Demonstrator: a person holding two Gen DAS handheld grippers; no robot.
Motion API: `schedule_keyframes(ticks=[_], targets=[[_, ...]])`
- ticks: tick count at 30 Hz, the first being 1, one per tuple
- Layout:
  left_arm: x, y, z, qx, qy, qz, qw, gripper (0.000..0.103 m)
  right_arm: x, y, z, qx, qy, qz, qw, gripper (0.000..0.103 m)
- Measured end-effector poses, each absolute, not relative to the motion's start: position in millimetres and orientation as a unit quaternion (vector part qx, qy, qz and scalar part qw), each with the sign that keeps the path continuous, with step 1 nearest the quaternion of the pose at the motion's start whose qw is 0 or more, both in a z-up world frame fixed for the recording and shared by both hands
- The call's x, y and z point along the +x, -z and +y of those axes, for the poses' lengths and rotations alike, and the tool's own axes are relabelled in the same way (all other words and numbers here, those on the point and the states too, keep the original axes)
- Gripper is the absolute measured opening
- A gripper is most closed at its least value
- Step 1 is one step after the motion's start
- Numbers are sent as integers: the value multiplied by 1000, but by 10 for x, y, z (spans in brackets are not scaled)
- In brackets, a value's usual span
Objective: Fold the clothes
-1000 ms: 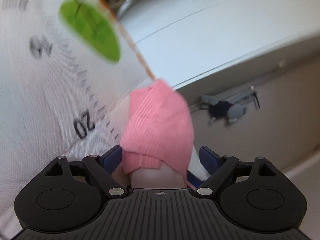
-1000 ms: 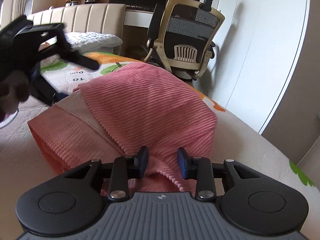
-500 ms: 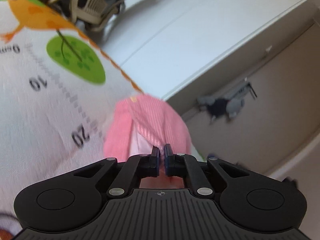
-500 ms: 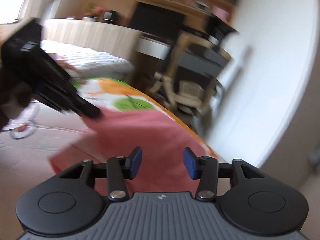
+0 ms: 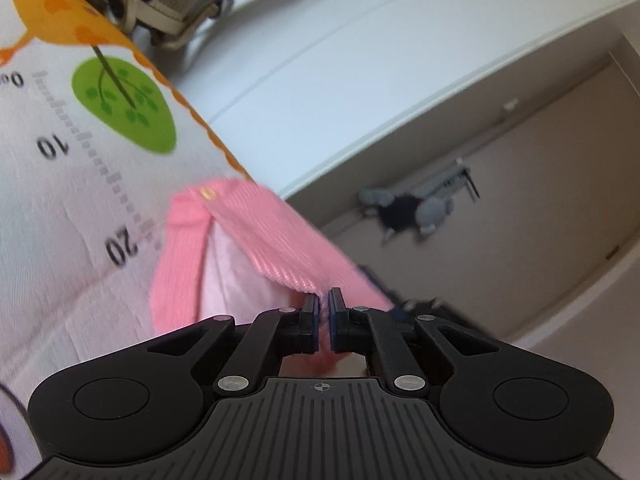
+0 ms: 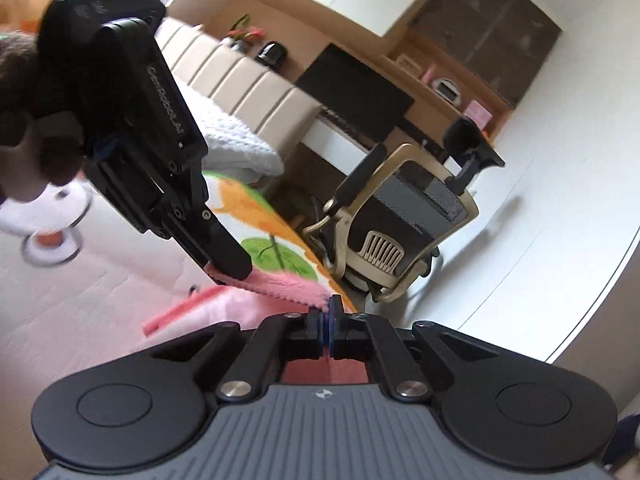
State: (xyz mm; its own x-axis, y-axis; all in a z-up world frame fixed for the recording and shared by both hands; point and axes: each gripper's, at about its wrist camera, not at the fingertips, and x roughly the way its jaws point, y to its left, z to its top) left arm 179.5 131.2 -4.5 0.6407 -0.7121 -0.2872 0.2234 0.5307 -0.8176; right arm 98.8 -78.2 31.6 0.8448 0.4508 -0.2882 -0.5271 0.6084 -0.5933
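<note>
On the printed play mat [image 5: 60,208], in the left wrist view, a ruler scale carries the numbers "10" and "20"; a further mark near the left edge is cut off and blurred. Beside the scale are a green leaf [image 5: 124,106] and an orange bird [image 5: 44,16], partly out of frame. The pink ribbed garment [image 5: 276,236] lies on the mat near its orange border, with a small metal snap [image 5: 207,192] on one corner and a pale lining inside. The left gripper [image 5: 324,308] is closed on a fold of this garment.

In the right wrist view, the left gripper's body shows white lettering, too blurred to read surely. The person's hand [image 6: 28,120] holding it is dark and cut off. The right gripper [image 6: 326,314] pinches the garment's edge. An office chair [image 6: 404,224] stands behind.
</note>
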Motion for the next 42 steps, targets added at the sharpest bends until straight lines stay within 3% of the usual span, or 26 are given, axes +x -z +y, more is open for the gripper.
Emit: schedule_keyframes(ticks=[9, 10, 11, 13, 15, 17, 21, 26, 29, 31, 38, 42], targets=[[1488, 484, 1083, -351, 285, 413, 791, 6, 706, 170, -1275, -356, -275, 180, 875, 2], [1451, 469, 1074, -342, 289, 418, 791, 11, 701, 127, -1357, -344, -274, 186, 879, 2], [1422, 435, 1077, -335, 293, 417, 792, 24, 711, 70, -1432, -325, -273, 190, 885, 2], [1381, 335, 1109, -326, 300, 406, 799, 40, 736, -47, -1579, -287, -269, 198, 898, 5], [1378, 201, 1179, -326, 298, 383, 812, 45, 804, -171, -1729, -225, -269, 207, 913, 7], [1407, 67, 1262, -332, 281, 355, 827, 58, 922, -249, -1861, -160, -273, 218, 923, 7], [1567, -86, 1335, -335, 223, 313, 860, 67, 1075, -271, -1887, -90, -286, 220, 929, 9], [1788, 112, 1209, -319, 176, 354, 861, 72, 1052, -238, -1622, -124, -321, 184, 921, 34], [1784, 339, 1069, -292, 186, 405, 846, 75, 1173, -146, -1498, -139, -330, 225, 906, 46], [1688, 341, 989, -248, 198, 398, 861, 76, 1221, -43, -1505, -149, -332, 256, 895, 53], [1474, 190, 1124, -236, 242, 402, 851, 91, 1039, -93, -1827, -158, -321, 269, 894, 62], [1500, 125, 1394, -319, 222, 359, 849, 91, 954, -233, -1863, -150, -299, 227, 915, 62]])
